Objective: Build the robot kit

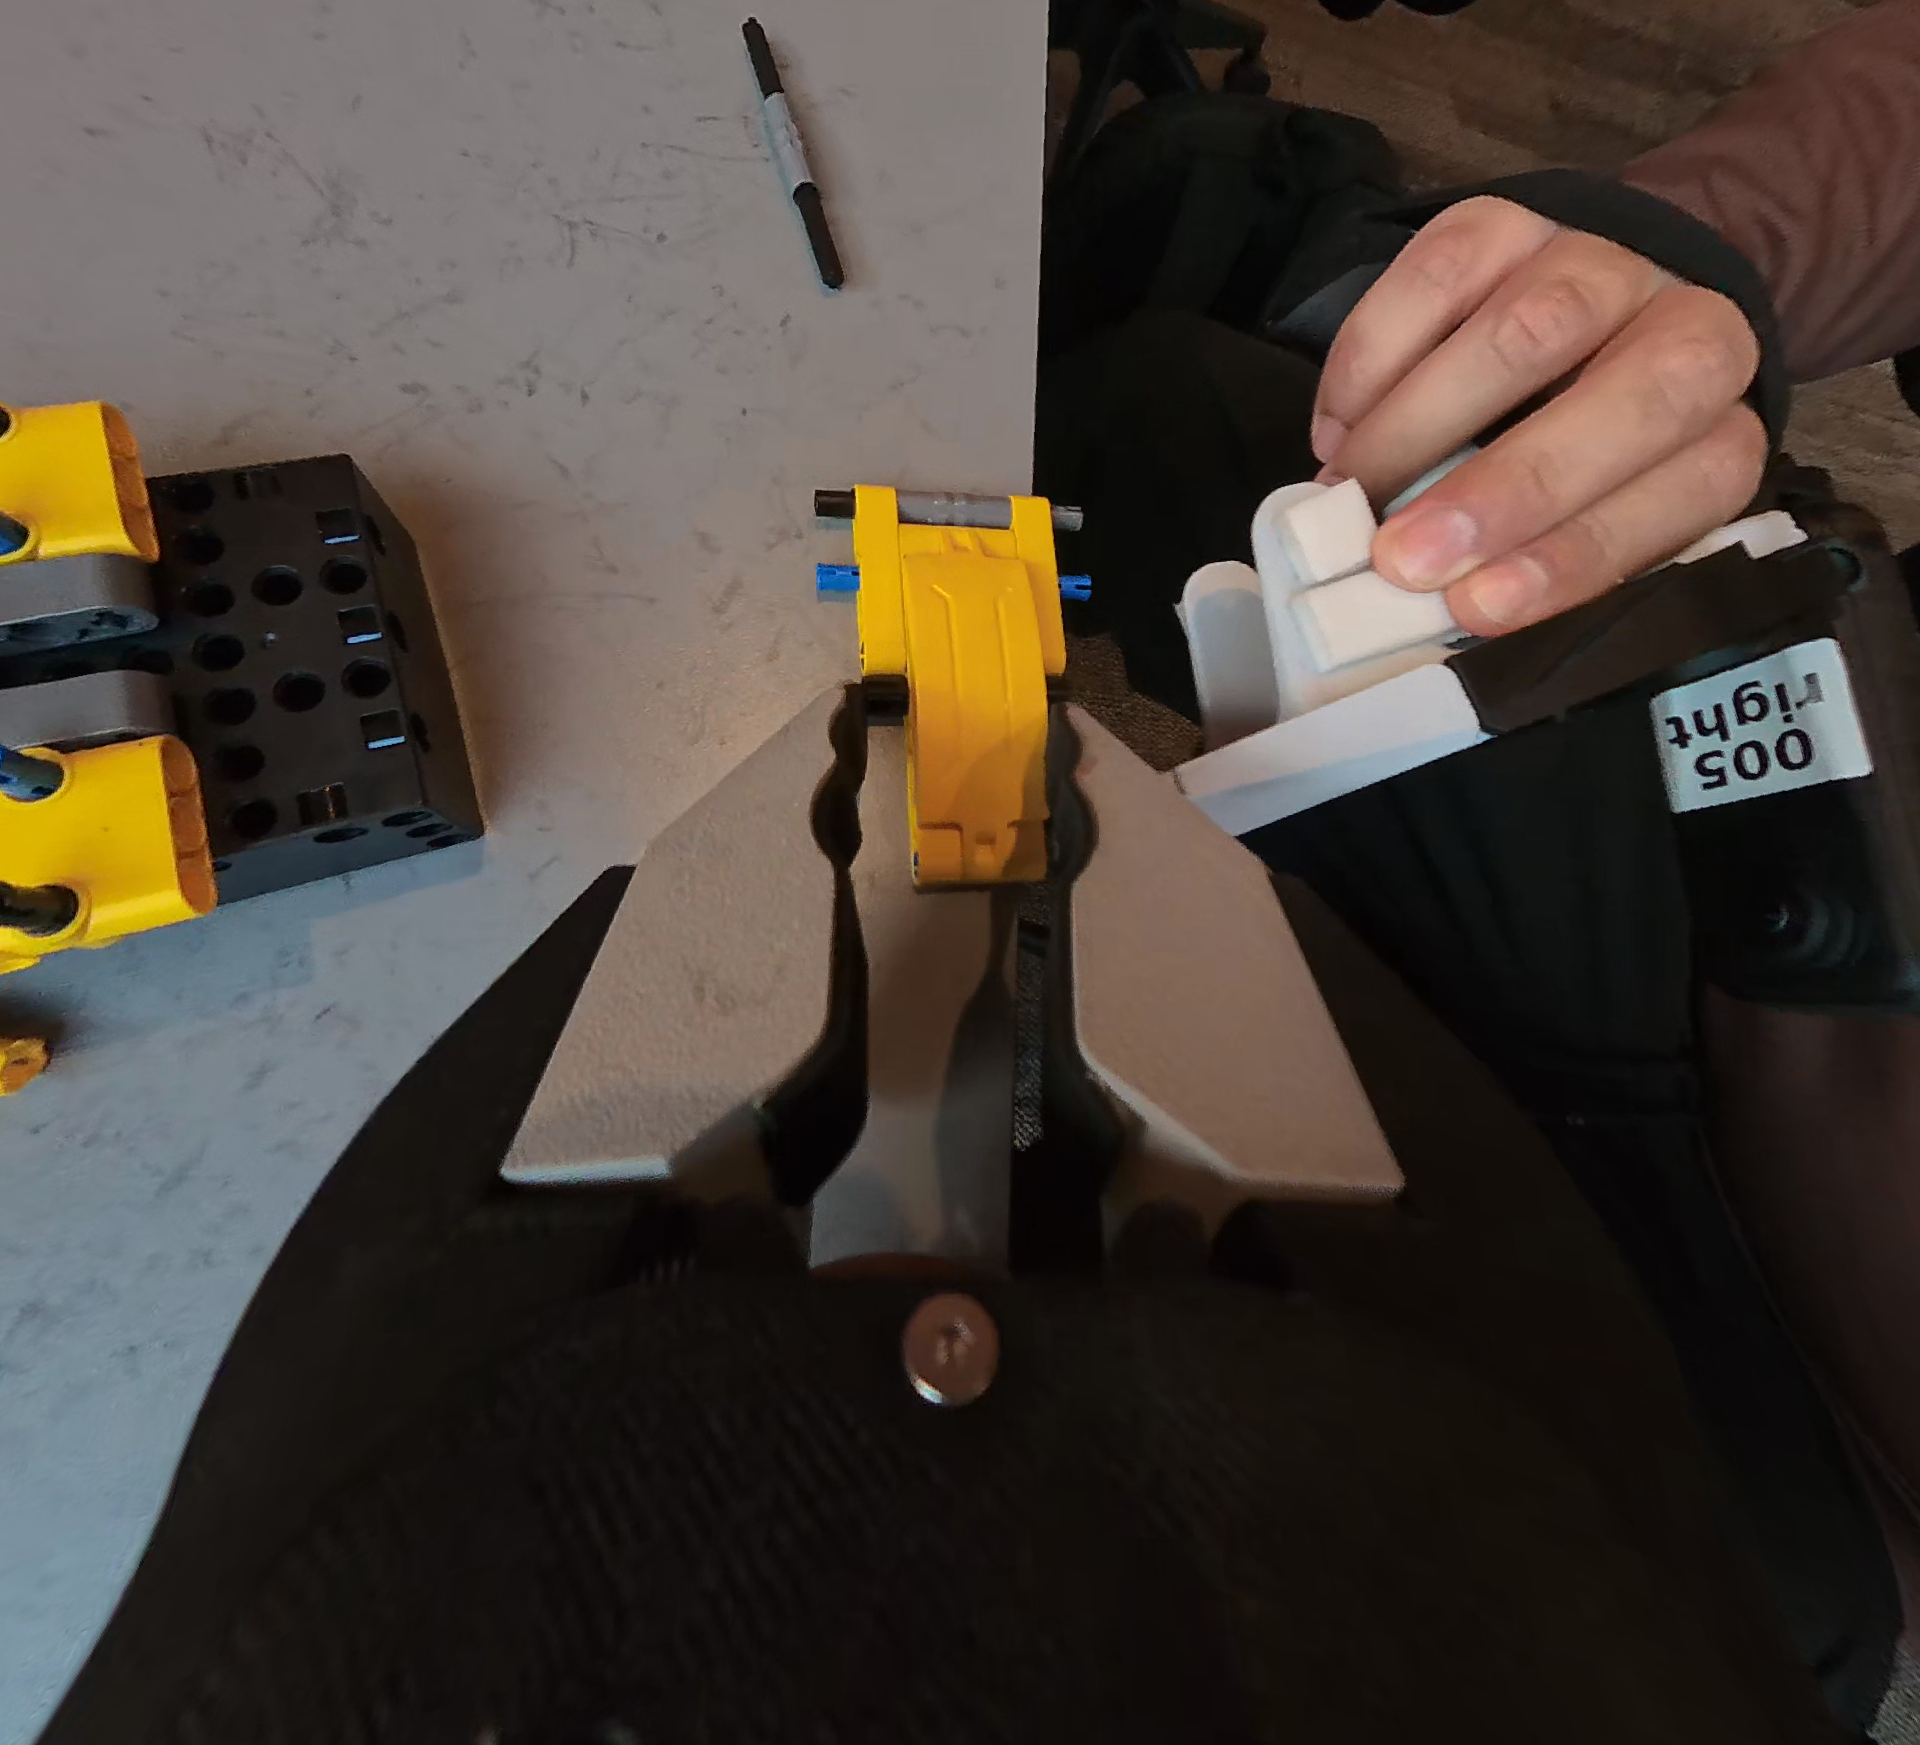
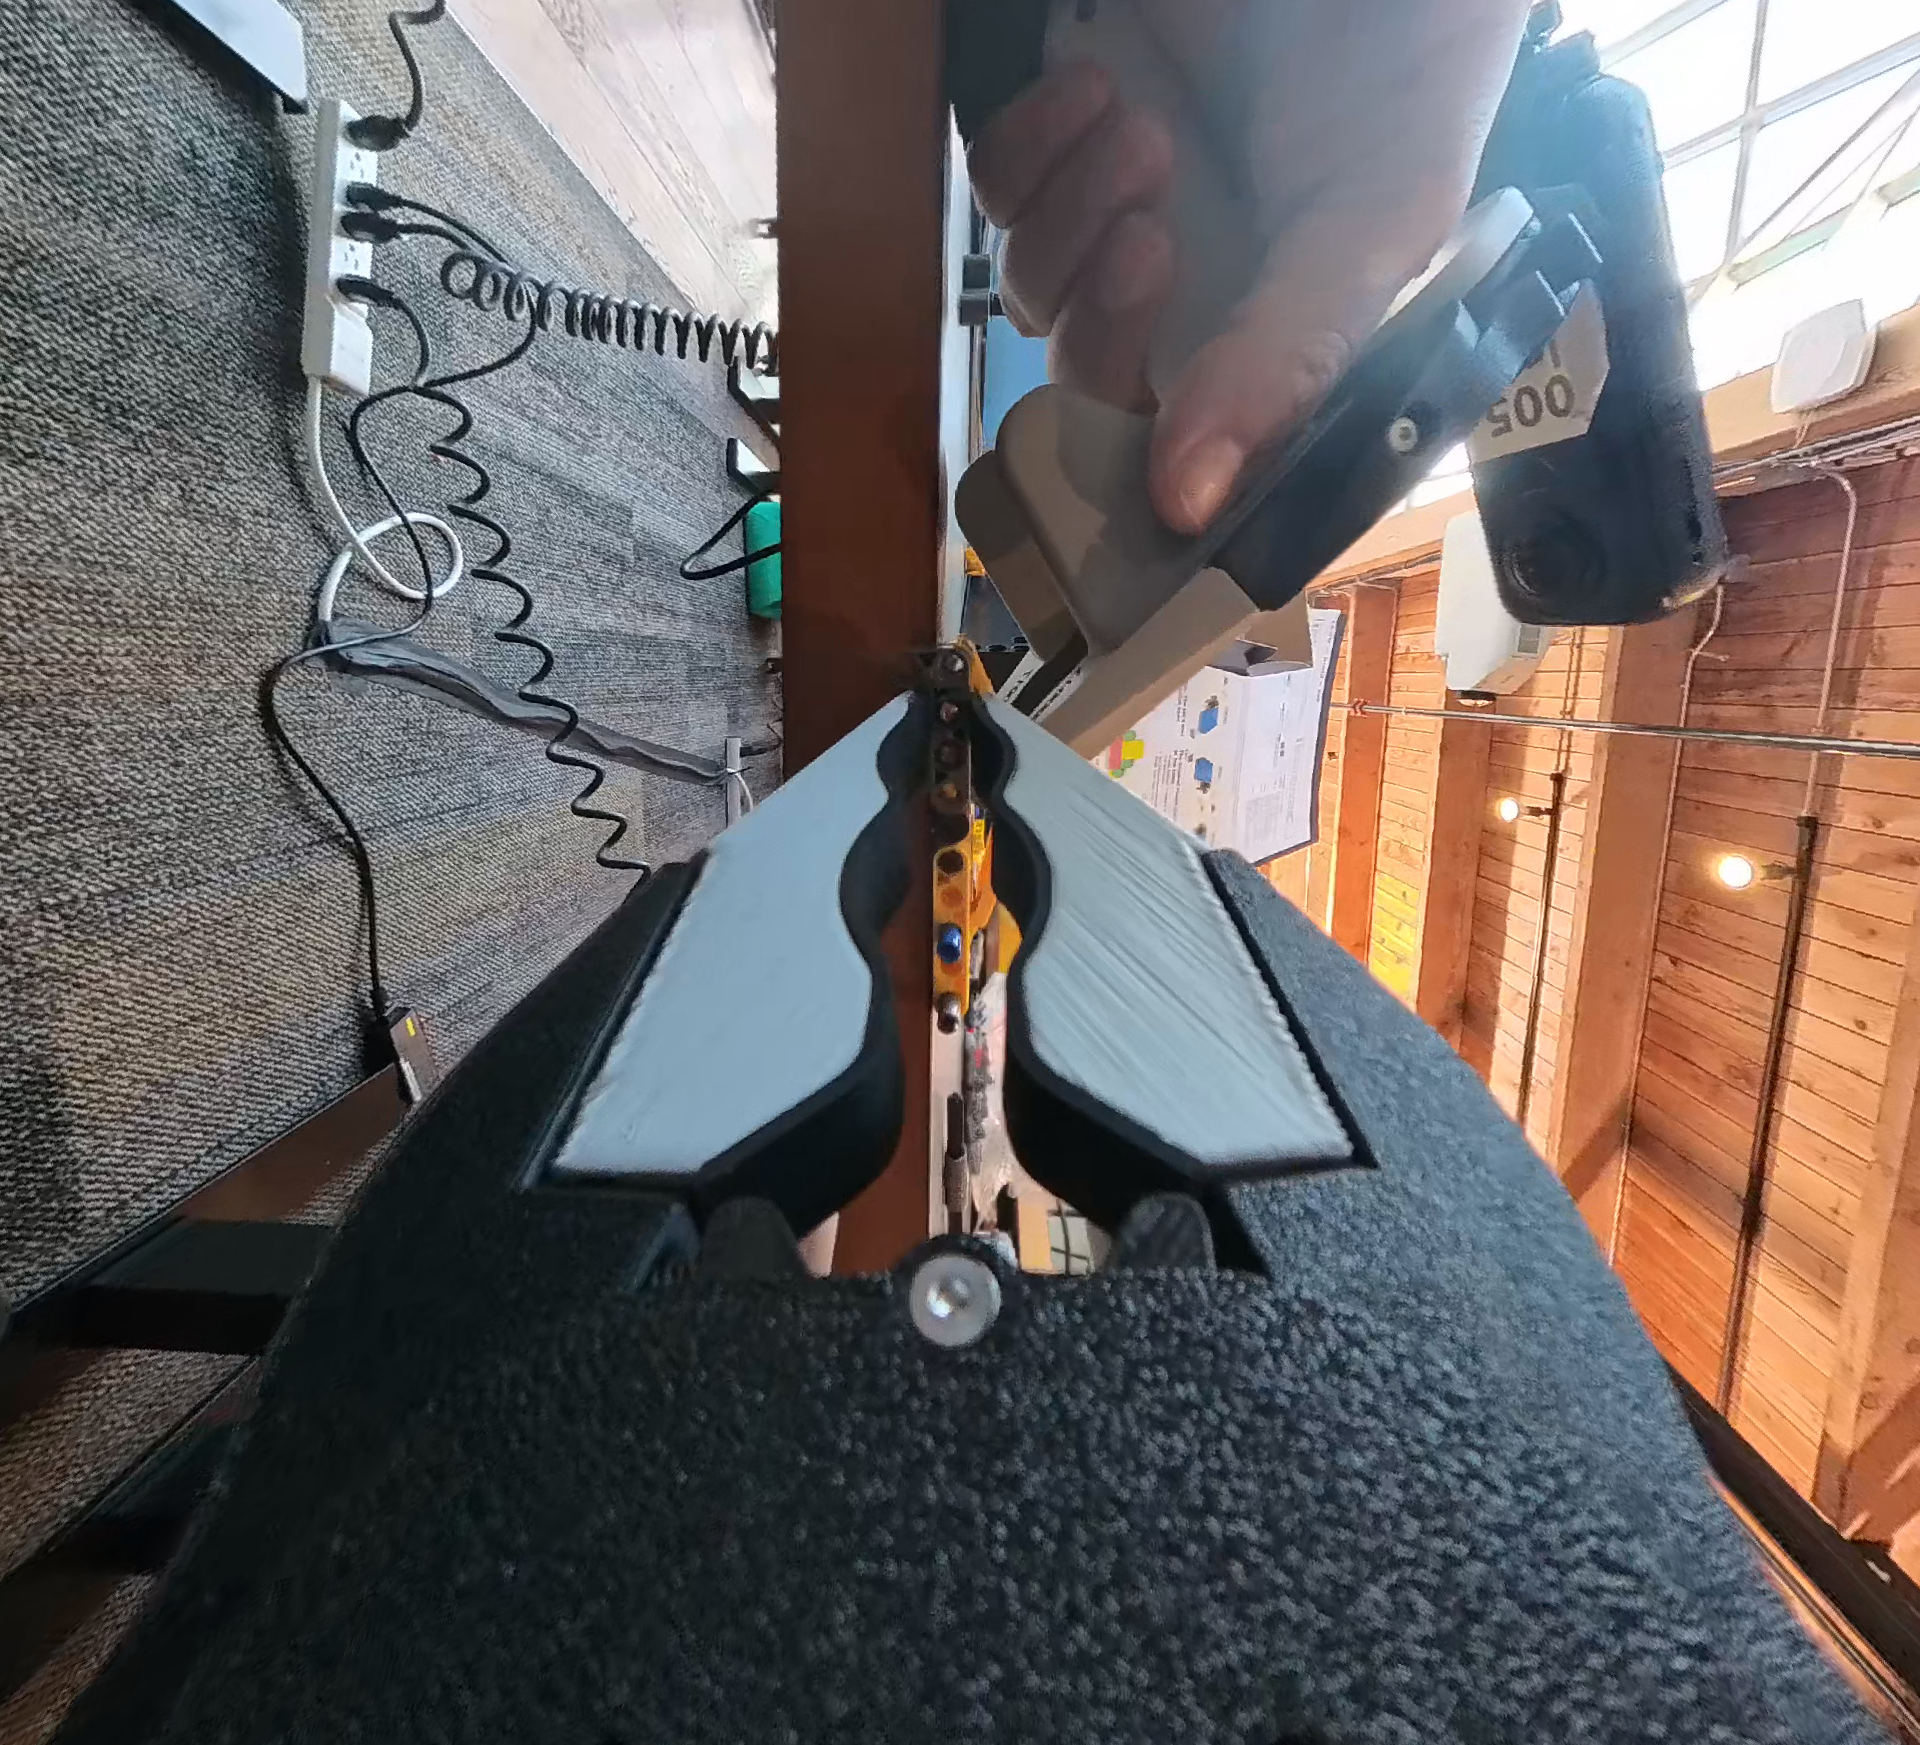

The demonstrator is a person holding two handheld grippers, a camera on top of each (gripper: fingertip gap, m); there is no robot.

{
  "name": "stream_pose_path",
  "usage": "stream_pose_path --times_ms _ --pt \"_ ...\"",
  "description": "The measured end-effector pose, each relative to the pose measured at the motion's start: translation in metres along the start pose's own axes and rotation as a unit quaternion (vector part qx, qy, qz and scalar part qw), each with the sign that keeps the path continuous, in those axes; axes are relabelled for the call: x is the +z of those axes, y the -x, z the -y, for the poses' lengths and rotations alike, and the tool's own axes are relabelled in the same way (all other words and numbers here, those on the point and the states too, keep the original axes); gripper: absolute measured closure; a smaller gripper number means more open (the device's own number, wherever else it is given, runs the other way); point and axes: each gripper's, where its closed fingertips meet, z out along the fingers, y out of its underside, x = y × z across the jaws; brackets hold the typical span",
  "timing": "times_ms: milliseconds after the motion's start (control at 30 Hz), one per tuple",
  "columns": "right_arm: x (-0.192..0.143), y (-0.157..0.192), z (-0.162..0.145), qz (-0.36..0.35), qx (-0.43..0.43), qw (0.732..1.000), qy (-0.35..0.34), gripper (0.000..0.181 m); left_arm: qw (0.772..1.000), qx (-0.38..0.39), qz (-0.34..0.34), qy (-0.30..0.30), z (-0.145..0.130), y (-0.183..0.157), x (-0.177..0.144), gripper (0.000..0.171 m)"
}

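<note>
A yellow toy-brick panel piece (image 1: 971, 708) is seen clamped between the two grey fingers of the left gripper (image 1: 961, 719), whose jaws are drawn in tight against its sides. A grey axle (image 1: 951, 511) is carried across the top of the piece, and blue pins (image 1: 836, 575) stick out on both sides. The piece is held above the near edge of a pale grey table (image 1: 468, 189).

On the table, at the far left, a black perforated brick block (image 1: 301, 656) is seen with yellow connectors (image 1: 78, 480) fixed to its left side. A black and grey marker pen (image 1: 792, 152) lies farther back, well apart from everything else.

To the right, a hand (image 1: 1538, 438) is wrapped around the white trigger of the right gripper (image 2: 951, 708), seen side-on.

In the right wrist view, the right gripper's jaws are nearly together, with only a slim gap left. A thin black beam with holes (image 2: 948, 760) lies in that gap, with yellow and blue parts behind it; whether it is actually pinched cannot be told. Grey carpet (image 2: 156, 552), a white power strip (image 2: 338, 241) and coiled black cable (image 2: 582, 313) are seen behind.
</note>
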Motion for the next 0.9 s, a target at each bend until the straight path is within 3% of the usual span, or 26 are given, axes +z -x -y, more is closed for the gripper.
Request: stream_pose_path --times_ms 500,633,700,833,900 --pt "0.003 -0.001 -0.003 0.010 0.011 1.000 0.011 0.177 0.998 -0.054 0.038 -0.021 0.003 0.006 -0.001 0.140" --pt "0.001 0.001 0.003 0.012 0.010 1.000 0.005 0.175 0.997 -0.071 -0.015 -0.030 0.013 -0.006 -0.006 0.133" --pt "0.001 0.004 0.004 0.017 0.010 1.000 0.004 0.175 0.997 -0.066 -0.007 -0.034 0.018 -0.004 -0.014 0.129" --pt "0.000 0.006 0.002 0.020 0.016 1.000 0.000 0.176 0.999 -0.039 0.026 0.003 0.006 0.004 -0.020 0.137" --pt "0.000 0.003 0.002 0.014 0.015 1.000 0.002 0.175 0.998 -0.024 0.044 0.025 -0.003 0.007 -0.015 0.130"
